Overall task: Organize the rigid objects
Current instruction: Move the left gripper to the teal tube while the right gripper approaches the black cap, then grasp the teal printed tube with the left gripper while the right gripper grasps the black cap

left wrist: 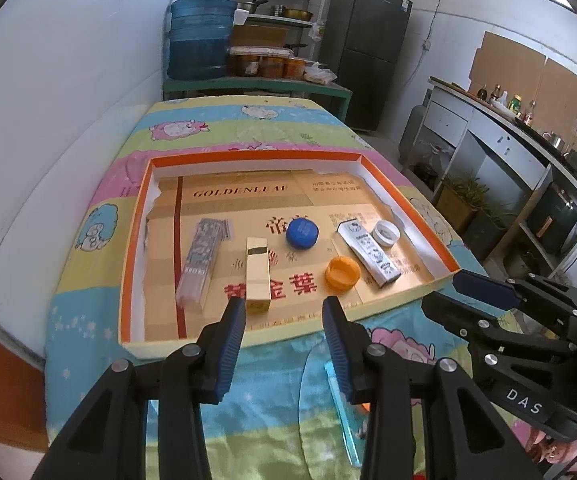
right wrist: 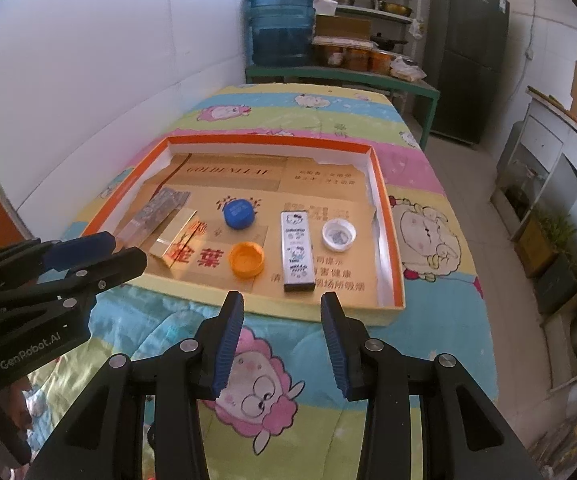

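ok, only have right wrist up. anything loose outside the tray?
Observer: Yes. A clear bluish strip lies on the blanket, on the near side of the tray, just below the left tongs.
Operator: Left tongs holding anything? I only get them side-on.
Observer: No. They are open, with nothing in them.
Operator: The pack has its near end hidden behind them here.
Observer: The whole pack lies in the tray, left of the gold box, not touching it.
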